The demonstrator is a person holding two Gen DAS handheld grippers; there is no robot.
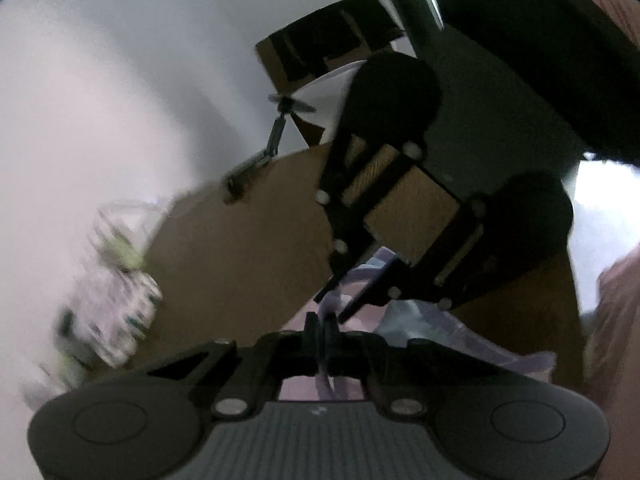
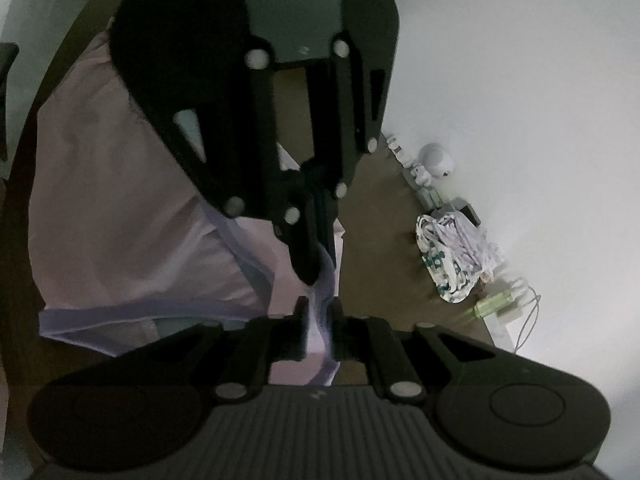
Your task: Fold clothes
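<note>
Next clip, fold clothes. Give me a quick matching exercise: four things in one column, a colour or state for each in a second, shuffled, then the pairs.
Things:
1. garment
2. table
3. printed cloth
4. left claw

Colour or state:
a. brown
b. white with green print, at the table's edge by the wall
c. pale pink with lavender trim
d. shut on a lavender edge

Pairs: 1-c, 2-a, 3-b, 4-d
</note>
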